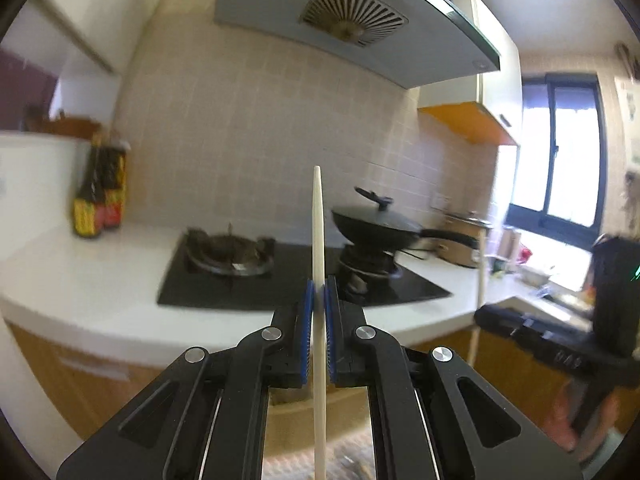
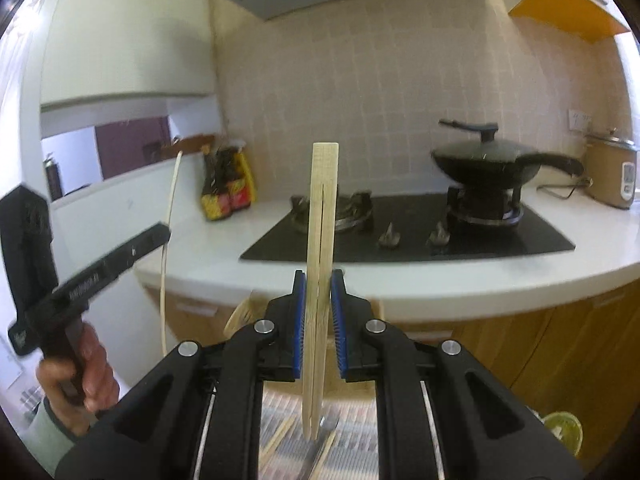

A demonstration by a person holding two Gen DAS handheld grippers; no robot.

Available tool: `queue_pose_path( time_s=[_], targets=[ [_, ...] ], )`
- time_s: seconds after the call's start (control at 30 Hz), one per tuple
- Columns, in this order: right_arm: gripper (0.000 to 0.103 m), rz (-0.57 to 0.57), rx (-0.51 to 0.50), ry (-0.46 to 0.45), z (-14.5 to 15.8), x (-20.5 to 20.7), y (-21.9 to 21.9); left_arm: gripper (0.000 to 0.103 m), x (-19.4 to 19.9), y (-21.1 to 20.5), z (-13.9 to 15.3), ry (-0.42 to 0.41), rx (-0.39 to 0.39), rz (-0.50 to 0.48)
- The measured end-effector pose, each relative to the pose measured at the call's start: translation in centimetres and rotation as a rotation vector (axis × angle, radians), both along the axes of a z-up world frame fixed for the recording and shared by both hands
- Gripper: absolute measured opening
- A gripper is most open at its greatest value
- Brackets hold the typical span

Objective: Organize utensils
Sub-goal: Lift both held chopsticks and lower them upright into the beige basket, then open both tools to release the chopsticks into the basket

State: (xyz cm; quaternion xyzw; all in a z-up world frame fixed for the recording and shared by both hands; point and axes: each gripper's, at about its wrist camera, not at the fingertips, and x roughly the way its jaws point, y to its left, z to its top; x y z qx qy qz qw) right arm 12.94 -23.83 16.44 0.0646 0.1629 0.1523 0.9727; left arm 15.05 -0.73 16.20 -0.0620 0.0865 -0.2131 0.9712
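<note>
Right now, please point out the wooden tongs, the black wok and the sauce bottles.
wooden tongs [image 2: 324, 184]: right wrist view, on the upper joined end above the fingers.
black wok [image 2: 484, 166]: right wrist view, on its dark bowl under the lid.
sauce bottles [image 2: 226, 198]: right wrist view, on the yellow-red labels.

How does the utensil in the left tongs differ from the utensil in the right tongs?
The left tongs grip a thin pale stick with a rounded tip. The right tongs grip wider wooden chopsticks, split down the middle, with a square top. Both stand upright, clamped between blue pads.
</note>
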Motion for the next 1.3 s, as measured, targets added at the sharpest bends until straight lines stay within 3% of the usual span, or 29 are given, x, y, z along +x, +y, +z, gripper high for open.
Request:
queue_pose_path(
  time_s=[0.23,0.37,0.63,1.0,1.17,1.2,1.23,1.3],
  targets=[
    [0.011,-0.066,-0.004,-0.091,1.5,4.6,0.2,0.004,3.3,-1.3,0.2,-0.106,0.013,0.076],
    [0.011,-0.092,-0.045,-0.125,1.2,6.8,0.7,0.004,5.2,-0.9,0.4,-0.128,-0.040,0.082],
    [0.011,-0.114,-0.163,-0.127,-2.1,9.6,2.2,0.004,7.9,-0.5,-1.7,-0.120,-0.087,0.090],
    [0.011,-0.080,-0.090,-0.043,-5.0,11.3,0.5,0.005,9.6,0.3,-4.9,-0.061,-0.077,0.076],
    [0.013,-0.051,-0.057,0.018,-5.9,9.9,-0.3,0.020,9.0,1.5,-5.5,-0.006,-0.109,0.053],
    [0.015,-0.046,-0.037,0.032,-6.2,9.3,-0.6,0.027,8.7,1.8,-5.5,0.003,-0.115,0.043],
    [0.021,-0.042,-0.028,0.042,-6.4,8.8,-0.8,0.034,8.3,2.1,-5.5,0.007,-0.118,0.037],
    [0.034,-0.040,-0.020,0.063,-6.8,7.4,-1.1,0.039,7.2,2.3,-5.3,0.005,-0.114,0.038]
  ],
)
